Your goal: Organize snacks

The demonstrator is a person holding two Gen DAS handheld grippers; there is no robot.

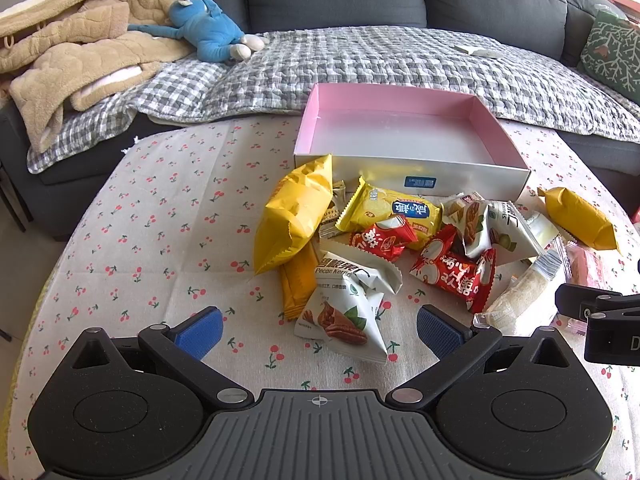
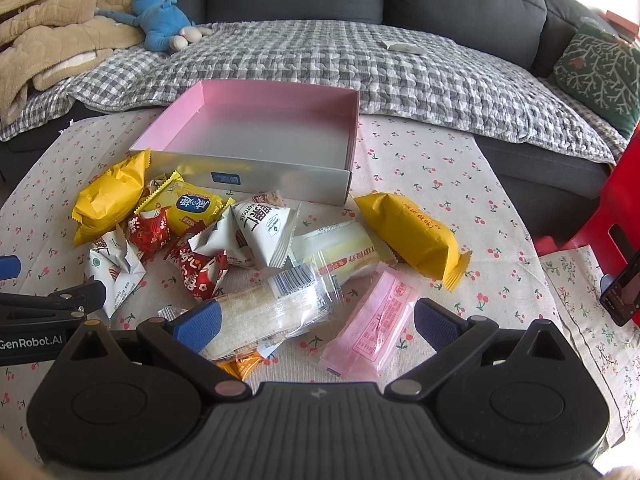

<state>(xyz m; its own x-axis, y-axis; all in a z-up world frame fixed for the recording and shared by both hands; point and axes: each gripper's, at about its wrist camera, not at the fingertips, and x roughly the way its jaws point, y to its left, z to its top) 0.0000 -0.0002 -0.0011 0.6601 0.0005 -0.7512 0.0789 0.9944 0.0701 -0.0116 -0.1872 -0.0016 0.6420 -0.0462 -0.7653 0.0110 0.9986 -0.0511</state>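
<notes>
A pile of snack packets lies on the cherry-print tablecloth before an empty pink-lined box (image 1: 404, 120) (image 2: 272, 108). My left gripper (image 1: 320, 330) is open, with a white pecan packet (image 1: 340, 316) between its blue pads. A big yellow bag (image 1: 294, 216) and red candies (image 1: 452, 270) lie beyond it. My right gripper (image 2: 316, 322) is open too; a clear rice-cracker pack (image 2: 272, 312) and a pink wafer packet (image 2: 370, 330) lie between its fingers, neither squeezed. Another yellow bag (image 2: 412, 232) rests to the right of the pile.
A grey sofa with a checked cover (image 1: 360, 60), a beige blanket (image 1: 68, 56) and a blue plush toy (image 1: 208, 32) runs behind the table. A red stool (image 2: 624, 200) and a phone (image 2: 624, 292) sit at the right. Bare cloth (image 1: 160, 220) lies left of the pile.
</notes>
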